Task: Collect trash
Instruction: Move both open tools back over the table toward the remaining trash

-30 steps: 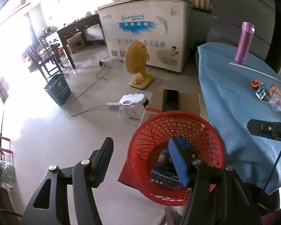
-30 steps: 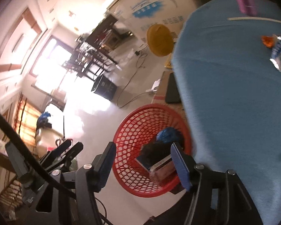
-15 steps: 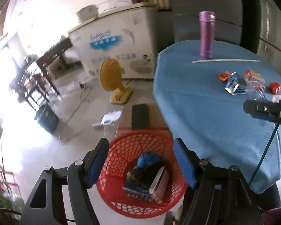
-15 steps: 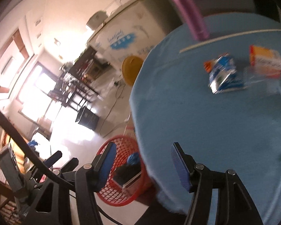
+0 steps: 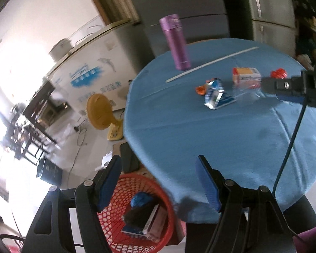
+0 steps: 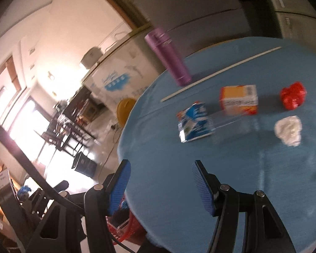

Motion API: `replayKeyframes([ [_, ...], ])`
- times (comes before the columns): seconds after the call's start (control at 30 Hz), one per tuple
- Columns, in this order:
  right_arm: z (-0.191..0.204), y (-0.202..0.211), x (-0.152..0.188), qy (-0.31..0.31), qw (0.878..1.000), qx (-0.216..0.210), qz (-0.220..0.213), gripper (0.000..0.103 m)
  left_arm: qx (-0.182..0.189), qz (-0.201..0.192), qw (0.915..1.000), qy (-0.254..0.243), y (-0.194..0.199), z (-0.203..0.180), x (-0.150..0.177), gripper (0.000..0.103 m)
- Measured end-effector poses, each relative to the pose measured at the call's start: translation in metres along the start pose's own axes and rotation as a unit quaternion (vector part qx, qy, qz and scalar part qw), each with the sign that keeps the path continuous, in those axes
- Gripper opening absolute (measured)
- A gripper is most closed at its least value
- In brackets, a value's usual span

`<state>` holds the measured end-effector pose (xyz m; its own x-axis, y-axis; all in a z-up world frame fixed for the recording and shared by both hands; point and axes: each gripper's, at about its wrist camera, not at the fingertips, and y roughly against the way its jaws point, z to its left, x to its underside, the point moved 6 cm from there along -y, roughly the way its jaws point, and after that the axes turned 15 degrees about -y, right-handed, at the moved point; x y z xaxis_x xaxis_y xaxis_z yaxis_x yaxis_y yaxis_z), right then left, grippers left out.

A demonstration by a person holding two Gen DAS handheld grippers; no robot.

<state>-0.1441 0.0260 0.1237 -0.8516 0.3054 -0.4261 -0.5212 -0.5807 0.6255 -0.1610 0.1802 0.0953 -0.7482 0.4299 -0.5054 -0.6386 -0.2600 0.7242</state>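
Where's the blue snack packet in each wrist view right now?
Left wrist: the blue packet lies right of centre, upper half, beside an orange scrap.
Right wrist: the blue packet lies just right of centre, left of the orange box.
Shared landmark: the purple flask, behind it in both.

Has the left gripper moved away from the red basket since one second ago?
Yes. The left gripper swung from over the basket toward the table.
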Motion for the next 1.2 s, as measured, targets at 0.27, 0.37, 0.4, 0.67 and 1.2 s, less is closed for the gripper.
replayKeyframes([
  [0.27,-0.054,0.042,-0.033,-0.042,0.997,0.027,-0.056,0.065,0.025,-0.003,0.9979,-0.059,-0.003,-0.053,-0.040,0.073],
  [0.37,-0.074,0.054,-0.042,-0.054,0.995,0.038,-0.074,0.065,0.033,-0.004,0.9963,-0.080,-0.004,-0.071,-0.051,0.073],
  [0.4,-0.082,0.059,-0.046,-0.059,0.994,0.043,-0.082,0.065,0.037,-0.005,0.9954,-0.088,-0.004,-0.078,-0.056,0.073],
  [0.67,-0.126,0.083,-0.068,-0.084,0.987,0.074,-0.119,0.065,0.060,-0.007,0.9890,-0.135,-0.011,-0.122,-0.086,0.073],
  [1.2,-0.167,0.080,-0.083,-0.118,0.982,0.092,-0.115,0.065,0.079,0.001,0.9837,-0.161,-0.028,-0.150,-0.111,0.073],
])
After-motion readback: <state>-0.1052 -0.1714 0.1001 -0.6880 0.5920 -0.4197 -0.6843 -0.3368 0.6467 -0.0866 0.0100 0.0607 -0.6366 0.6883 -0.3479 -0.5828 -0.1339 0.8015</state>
